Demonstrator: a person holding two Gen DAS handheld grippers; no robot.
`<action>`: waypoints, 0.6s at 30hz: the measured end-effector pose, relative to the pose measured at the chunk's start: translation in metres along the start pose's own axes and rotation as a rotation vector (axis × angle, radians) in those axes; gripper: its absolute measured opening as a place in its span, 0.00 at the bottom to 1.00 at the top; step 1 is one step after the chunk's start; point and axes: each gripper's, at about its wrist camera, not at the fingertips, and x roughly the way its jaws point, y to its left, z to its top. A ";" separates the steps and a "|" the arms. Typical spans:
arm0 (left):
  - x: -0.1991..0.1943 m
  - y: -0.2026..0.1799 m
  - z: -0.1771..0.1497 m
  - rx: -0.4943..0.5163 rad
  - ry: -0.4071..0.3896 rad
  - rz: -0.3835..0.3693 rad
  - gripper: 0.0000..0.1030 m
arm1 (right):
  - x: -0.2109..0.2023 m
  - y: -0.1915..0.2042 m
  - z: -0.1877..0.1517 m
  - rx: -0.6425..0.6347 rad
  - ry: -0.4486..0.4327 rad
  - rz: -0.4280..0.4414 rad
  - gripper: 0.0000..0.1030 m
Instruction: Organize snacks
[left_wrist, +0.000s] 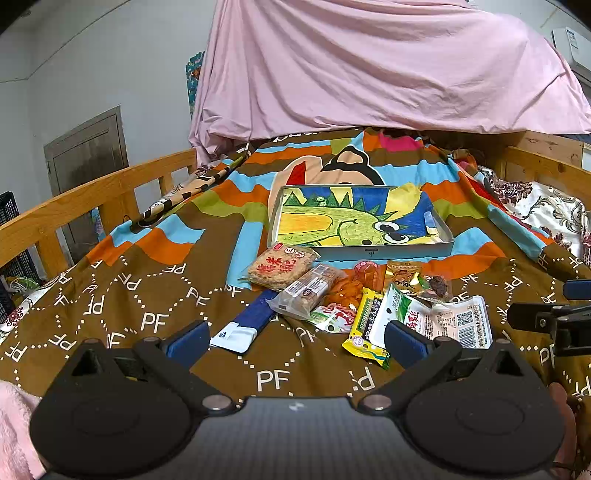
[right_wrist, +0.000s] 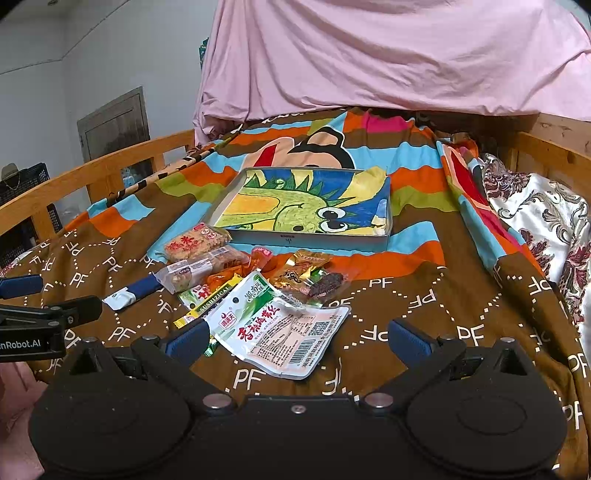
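Both grippers, left gripper (left_wrist: 295, 341) and right gripper (right_wrist: 297, 338), hover with jaws spread wide, empty, above snack packets (left_wrist: 354, 295) beside the shallow tray (left_wrist: 369, 253) on the bedspread (left_wrist: 147, 295).

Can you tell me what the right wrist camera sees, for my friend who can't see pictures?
The open right gripper hovers over a white and green snack packet at the near edge of a pile of snacks on a brown patterned blanket. Behind the pile sits a shallow tray with a green dragon drawing inside.
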 end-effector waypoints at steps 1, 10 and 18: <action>0.000 0.000 0.000 0.000 0.000 0.000 1.00 | 0.000 0.000 0.000 0.000 0.000 0.000 0.99; 0.000 0.000 0.000 0.001 0.001 0.000 1.00 | -0.001 0.000 0.002 0.001 0.001 0.000 0.99; 0.005 -0.005 -0.004 0.016 0.017 0.005 1.00 | 0.002 -0.003 -0.002 0.012 0.008 0.003 0.99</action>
